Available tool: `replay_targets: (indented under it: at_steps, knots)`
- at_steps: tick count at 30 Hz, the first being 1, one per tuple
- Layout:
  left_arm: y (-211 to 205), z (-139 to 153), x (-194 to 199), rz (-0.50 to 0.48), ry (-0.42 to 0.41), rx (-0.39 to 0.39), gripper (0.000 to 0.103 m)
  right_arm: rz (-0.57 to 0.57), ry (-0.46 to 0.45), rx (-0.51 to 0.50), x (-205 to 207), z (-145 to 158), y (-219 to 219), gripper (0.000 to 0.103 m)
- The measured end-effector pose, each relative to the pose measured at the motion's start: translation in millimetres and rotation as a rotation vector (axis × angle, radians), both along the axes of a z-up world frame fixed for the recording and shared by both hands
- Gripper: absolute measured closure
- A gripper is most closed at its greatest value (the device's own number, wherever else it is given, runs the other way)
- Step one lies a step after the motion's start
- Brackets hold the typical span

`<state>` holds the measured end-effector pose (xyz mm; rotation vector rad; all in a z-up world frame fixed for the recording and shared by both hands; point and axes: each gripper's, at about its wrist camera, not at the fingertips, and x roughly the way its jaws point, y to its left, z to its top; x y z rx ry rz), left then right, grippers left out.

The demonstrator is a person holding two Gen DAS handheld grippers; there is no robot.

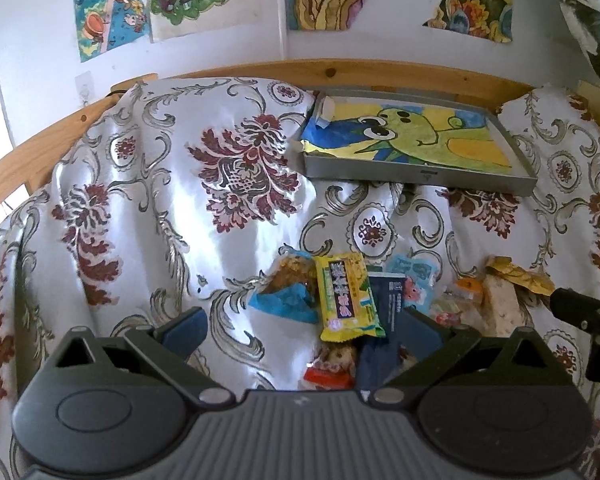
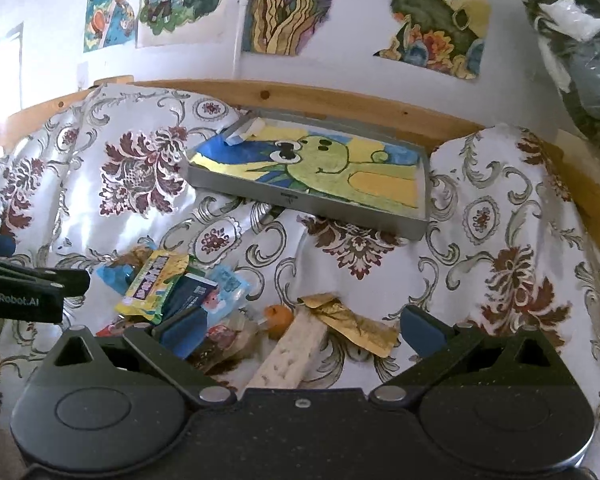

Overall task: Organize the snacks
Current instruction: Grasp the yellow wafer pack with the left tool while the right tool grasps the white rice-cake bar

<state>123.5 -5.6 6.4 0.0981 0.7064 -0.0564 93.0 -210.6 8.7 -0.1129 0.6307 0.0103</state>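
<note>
A heap of wrapped snacks lies on the floral cloth: a yellow packet [image 1: 348,294] [image 2: 156,280], a dark blue packet [image 1: 384,300] [image 2: 192,292], a blue-wrapped cake [image 1: 288,284], a pale bar with gold wrapper [image 1: 500,304] [image 2: 296,352] and a small orange sweet [image 2: 278,317]. Behind them sits a grey tray [image 1: 416,174] [image 2: 312,204] lined with a green cartoon drawing. My left gripper [image 1: 300,326] is open just above the near side of the heap. My right gripper [image 2: 300,330] is open over the pale bar. Neither holds anything.
A wooden rail [image 1: 340,70] [image 2: 340,98] runs behind the tray, with drawings [image 2: 312,4] on the white wall. The cloth [image 1: 140,200] is wrinkled and bare to the left of the heap. The other gripper's black body [image 2: 24,284] shows at the left edge of the right wrist view.
</note>
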Motion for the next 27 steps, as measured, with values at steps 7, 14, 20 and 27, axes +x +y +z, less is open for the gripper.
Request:
replay_targets:
  at_steps: [7,14,20,27]
  knots:
    - [1,-8,31,-0.07,0.028,0.04,0.0,0.005,0.066,0.011,25,-20,-2,0.001]
    - [6,-30,67,-0.098,0.11,-0.05,0.0,0.015,0.154,0.059,52,-48,-5,0.003]
    - [3,-48,82,-0.129,0.17,-0.095,0.001,-0.052,0.231,0.172,70,-66,-10,0.014]
    - [2,-63,90,-0.144,0.214,-0.185,0.005,-0.121,0.296,0.266,75,-77,-23,0.027]
